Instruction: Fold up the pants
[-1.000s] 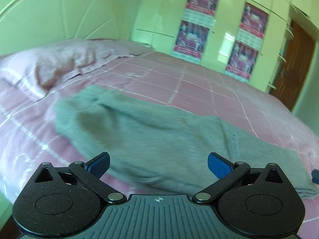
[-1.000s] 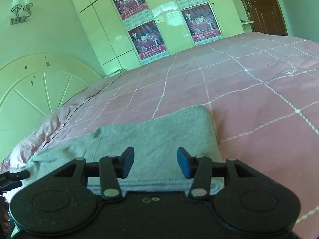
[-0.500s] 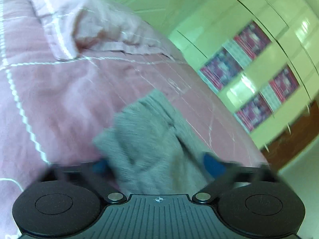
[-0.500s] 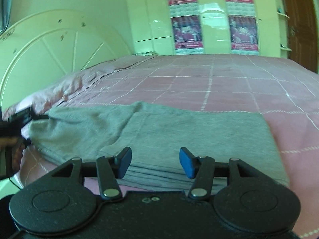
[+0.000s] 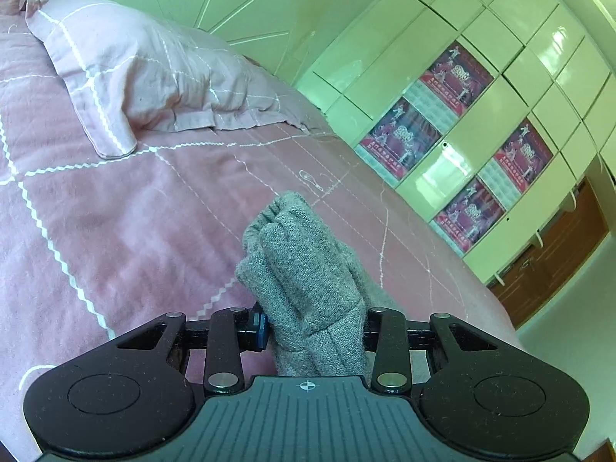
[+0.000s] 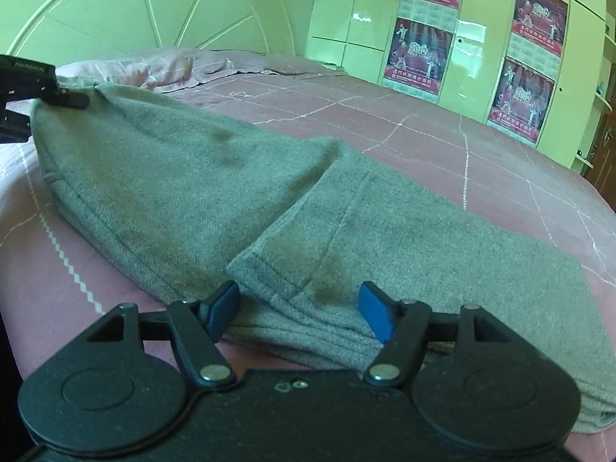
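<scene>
1. Pants [image 6: 238, 192]: grey knit, lying on the pink checked bed [image 6: 442, 131] on the near side of the pillow [image 5: 146, 73], already doubled lengthwise, with layered edges toward the right wrist camera.
2. Left gripper [image 5: 312, 327]: jaws narrow, clamped on a bunched wad of the pants' end nearest the pillow; the fabric stands up in folds between the jaws. They have just closed on this wad. In the right wrist view the same gripper [image 6: 57, 96] appears at that end, lifting the cloth into a slight ridge.
3. Right gripper [image 6: 300, 308]: jaws fairly wide, having just been opening; they straddle the stacked near edge of the pants, and the blue pads [image 6: 373, 312] do not appear to press on it.
4. Handling, judged: the cloth is soft, limp and moderately thick; it will sag and drape between two holds, and layers may slip apart.
5. Where to hold, judged: pinch all stacked layers at the edge or a corner, well apart from the left hold, so the fold carries over evenly.
</scene>
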